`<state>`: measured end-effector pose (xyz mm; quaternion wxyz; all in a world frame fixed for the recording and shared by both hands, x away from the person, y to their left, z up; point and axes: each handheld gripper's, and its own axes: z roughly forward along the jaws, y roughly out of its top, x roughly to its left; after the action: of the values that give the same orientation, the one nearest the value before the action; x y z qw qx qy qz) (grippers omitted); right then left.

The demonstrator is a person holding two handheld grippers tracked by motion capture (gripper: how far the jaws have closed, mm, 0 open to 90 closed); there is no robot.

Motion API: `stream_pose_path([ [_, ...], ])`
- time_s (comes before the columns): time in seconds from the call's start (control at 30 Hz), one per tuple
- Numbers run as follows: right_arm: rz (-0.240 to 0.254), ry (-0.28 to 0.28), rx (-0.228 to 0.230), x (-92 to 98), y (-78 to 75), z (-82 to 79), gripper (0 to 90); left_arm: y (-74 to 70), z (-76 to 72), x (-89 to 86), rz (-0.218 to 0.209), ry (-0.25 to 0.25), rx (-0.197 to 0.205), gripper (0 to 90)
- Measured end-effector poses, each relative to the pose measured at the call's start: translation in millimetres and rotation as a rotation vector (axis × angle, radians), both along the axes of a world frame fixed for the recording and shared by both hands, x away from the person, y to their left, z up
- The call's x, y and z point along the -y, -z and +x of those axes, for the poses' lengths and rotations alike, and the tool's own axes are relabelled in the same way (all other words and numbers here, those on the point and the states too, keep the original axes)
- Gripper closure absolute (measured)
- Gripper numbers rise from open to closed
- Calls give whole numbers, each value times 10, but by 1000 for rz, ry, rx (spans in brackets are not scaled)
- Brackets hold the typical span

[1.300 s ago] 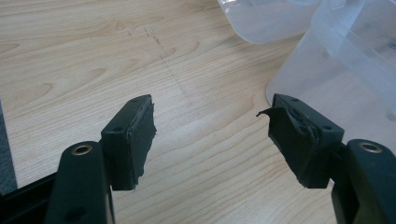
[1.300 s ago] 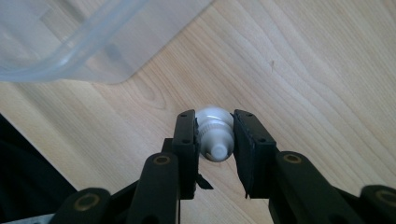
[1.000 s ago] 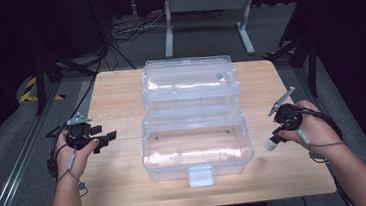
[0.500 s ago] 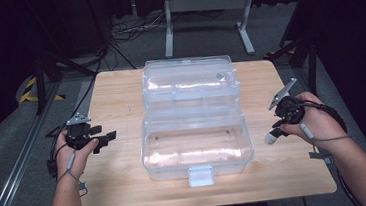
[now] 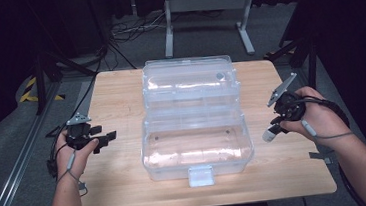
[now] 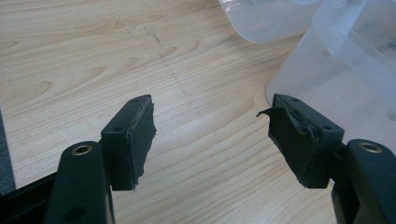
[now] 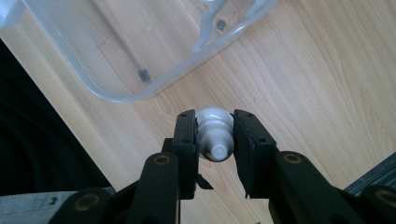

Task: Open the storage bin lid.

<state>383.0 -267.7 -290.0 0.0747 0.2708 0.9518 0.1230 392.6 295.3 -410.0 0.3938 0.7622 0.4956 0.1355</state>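
Two grippers are in play over the wooden table, one at each side of a clear plastic box that sits in the middle with its lid thrown back. On the right, the right gripper has its jaws partly closed, pads pressing both sides of a small white bottle, capped end pointing back at the camera. From the high view that bottle hangs off the table, just beside the box's right wall and clear of it. Over on the left, the left gripper hovers wide open with nothing between the pads, bare wood beneath, the box's corner near its right jaw.
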Motion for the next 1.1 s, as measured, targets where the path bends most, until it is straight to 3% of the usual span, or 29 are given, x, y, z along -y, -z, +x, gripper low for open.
stream_pose_path([
  [0.7, -11, -137, 22, -354, -168, -52, 716, 8, 3, -4, 4, 3, -3, 319],
  [1.1, -23, -199, 10, -579, -190, -58, 716, 6, 3, -7, 1, -2, -2, 314],
])
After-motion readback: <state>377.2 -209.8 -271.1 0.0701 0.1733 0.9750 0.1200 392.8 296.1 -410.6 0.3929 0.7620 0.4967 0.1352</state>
